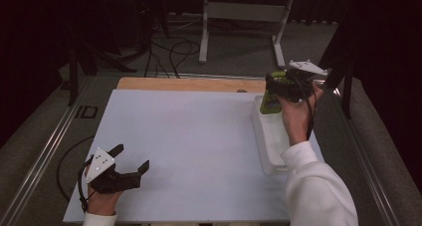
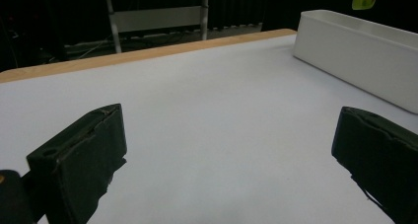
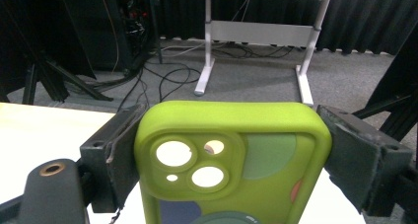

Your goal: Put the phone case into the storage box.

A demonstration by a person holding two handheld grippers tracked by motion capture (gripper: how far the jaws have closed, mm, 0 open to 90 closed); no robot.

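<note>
Currently right gripper [image 1: 284, 86] clamped on green phone case [image 3: 231, 160], holding it at upper right of high view, above far end of white bin [image 1: 271, 141]. Case likely light, rubbery, flexible; empty shell may bow under hard squeeze. Matte surface looks grippy. Best hold: across long side edges, as now. Right gripper view: case fills gap between jaws, camera cutouts up, both pads touching its sides. Left gripper [image 1: 130, 162], lower left, jaws wide apart, nothing between, resting on white table [image 1: 189, 136].

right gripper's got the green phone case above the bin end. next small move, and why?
Probably lower it straight down into the white bin and only then open. The right gripper is shut on the green phone case, held above the bin's far end. The left gripper rests open, well away.
</note>
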